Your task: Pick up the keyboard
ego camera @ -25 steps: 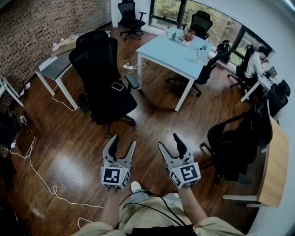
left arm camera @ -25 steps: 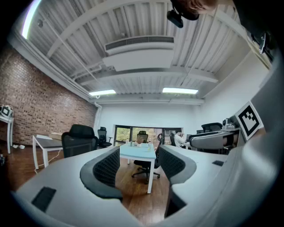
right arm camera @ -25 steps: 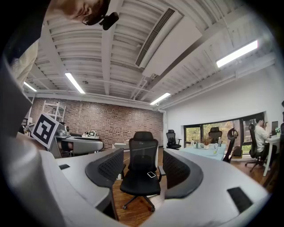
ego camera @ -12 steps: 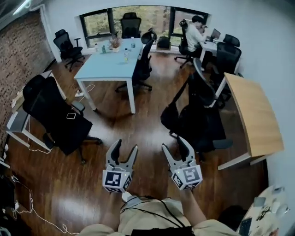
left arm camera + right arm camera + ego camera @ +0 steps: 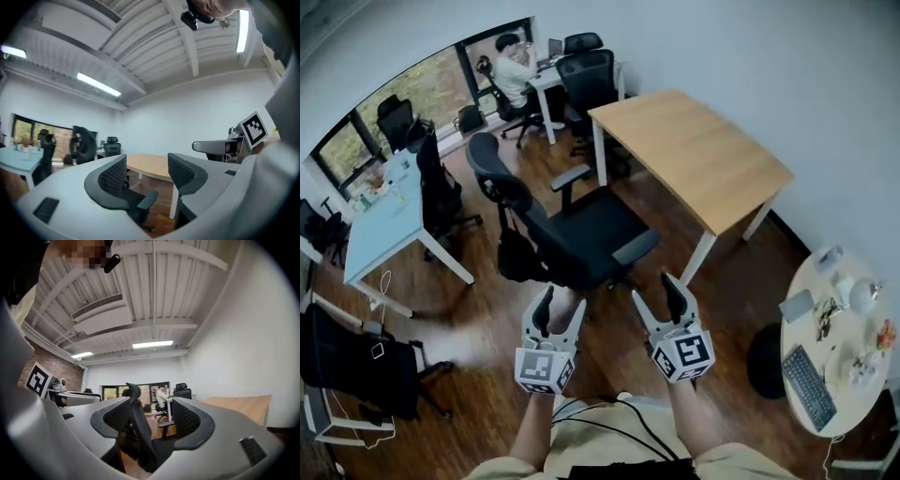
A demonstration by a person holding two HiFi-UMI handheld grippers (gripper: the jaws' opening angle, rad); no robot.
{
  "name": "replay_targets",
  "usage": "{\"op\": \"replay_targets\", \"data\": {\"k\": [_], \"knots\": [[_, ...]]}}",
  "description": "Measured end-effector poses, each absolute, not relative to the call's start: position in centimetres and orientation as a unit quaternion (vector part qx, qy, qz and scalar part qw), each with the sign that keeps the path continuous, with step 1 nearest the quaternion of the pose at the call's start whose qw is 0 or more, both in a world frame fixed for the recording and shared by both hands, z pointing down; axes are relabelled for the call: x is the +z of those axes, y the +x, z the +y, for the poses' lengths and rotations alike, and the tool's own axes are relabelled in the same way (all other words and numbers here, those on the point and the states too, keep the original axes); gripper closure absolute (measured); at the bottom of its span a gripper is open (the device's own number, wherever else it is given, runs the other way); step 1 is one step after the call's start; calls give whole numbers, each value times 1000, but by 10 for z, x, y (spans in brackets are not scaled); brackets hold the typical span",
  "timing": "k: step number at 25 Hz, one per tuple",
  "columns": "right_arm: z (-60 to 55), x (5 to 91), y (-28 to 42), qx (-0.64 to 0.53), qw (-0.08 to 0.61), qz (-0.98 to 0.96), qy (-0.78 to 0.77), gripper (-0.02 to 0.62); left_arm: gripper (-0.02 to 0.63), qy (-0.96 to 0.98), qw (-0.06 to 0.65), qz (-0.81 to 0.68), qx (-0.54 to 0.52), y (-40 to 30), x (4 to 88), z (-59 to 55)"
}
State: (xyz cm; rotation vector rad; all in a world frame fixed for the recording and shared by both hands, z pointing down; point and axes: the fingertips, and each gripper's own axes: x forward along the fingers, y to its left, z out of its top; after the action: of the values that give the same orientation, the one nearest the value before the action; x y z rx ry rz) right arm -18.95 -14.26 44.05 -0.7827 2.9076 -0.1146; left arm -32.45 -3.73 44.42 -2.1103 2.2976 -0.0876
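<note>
A person holds a hand-held gripper in each hand, out in front of the body, side by side. The left hand-held gripper (image 5: 560, 312) has its jaws apart, with nothing between them. The right hand-held gripper (image 5: 659, 302) has its jaws apart too, and it holds nothing. Both point level across the room.

The keyboard (image 5: 809, 386) is dark and flat. It lies on a round white table (image 5: 855, 405) at the far right of the head view, near the edge of that table. It is well apart from both grippers, and neither one touches it. Some small things lie on the same table behind the keyboard, but they are too small to tell what they are.

Just past the grippers stands a black chair (image 5: 586, 234) on the brown wood floor (image 5: 478, 394). Behind it is a wooden table (image 5: 689, 155) next to the white wall. To the left is a light blue table (image 5: 380, 230) with more black chairs around it. Far back by the windows, a person (image 5: 514, 77) sits at a white desk.
</note>
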Motion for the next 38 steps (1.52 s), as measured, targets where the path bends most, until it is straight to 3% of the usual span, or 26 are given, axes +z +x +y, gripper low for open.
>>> {"op": "replay_targets", "data": {"k": [7,14,23,38], "knots": [[-202,466,8,-51,65,875,-477,311,353,-832,9,552,-47,-157,456,-171],[-190,488,162,-53,54,747,-660,311,353,-941,3,337,-41,11,479,-229],[-145,493,231,-51,35,610,-790,311,353,-994,0,110,-20,116,476,-216],[-52,522,346,-82,31,464,-881,311,353,-998,-39,-7,-40,251,515,-198]]}}
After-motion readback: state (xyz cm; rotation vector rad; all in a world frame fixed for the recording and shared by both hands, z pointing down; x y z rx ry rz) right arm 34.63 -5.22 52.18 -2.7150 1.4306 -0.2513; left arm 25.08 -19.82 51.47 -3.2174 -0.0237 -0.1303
